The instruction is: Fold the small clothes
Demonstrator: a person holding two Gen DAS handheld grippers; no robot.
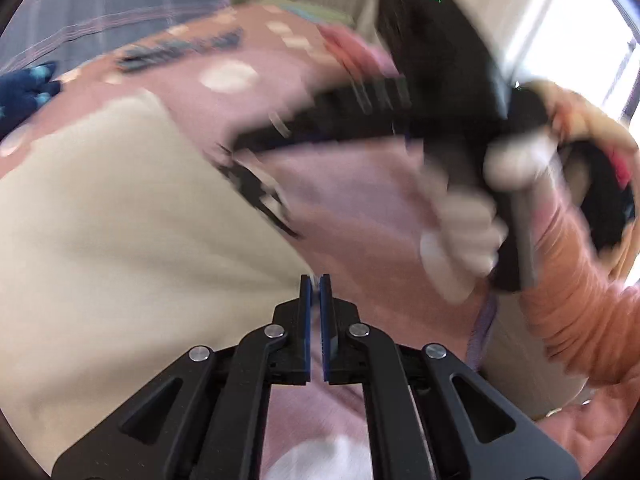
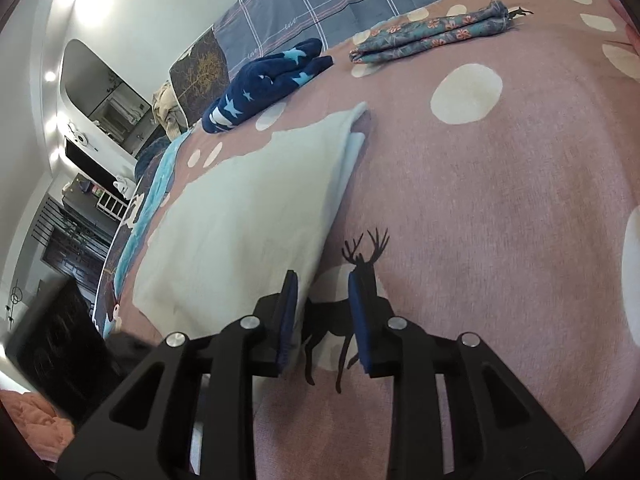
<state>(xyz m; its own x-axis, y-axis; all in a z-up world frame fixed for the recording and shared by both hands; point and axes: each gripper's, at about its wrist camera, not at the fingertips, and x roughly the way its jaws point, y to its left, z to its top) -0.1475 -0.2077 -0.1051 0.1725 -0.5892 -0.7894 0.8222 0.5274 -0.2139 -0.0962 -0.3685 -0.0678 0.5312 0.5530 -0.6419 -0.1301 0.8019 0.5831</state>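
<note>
A cream garment (image 1: 120, 220) lies flat on the pink dotted bedsheet (image 1: 352, 208); in the right wrist view it looks pale white (image 2: 248, 216), folded with a layered far edge. My left gripper (image 1: 315, 280) is shut, its blue pads pinching the garment's near corner. My right gripper (image 2: 322, 280) is open and empty, just right of the garment's near edge, over a black deer print (image 2: 340, 320). The right gripper also shows blurred in the left wrist view (image 1: 256, 148), held by a gloved hand (image 1: 464, 232).
A folded navy star-print garment (image 2: 264, 84) and a folded floral garment (image 2: 432, 36) lie at the far side of the bed. A grey plaid cover (image 2: 320, 0) lies behind them. Furniture and a mirror stand at the left. An orange sleeve (image 1: 572, 312) is at right.
</note>
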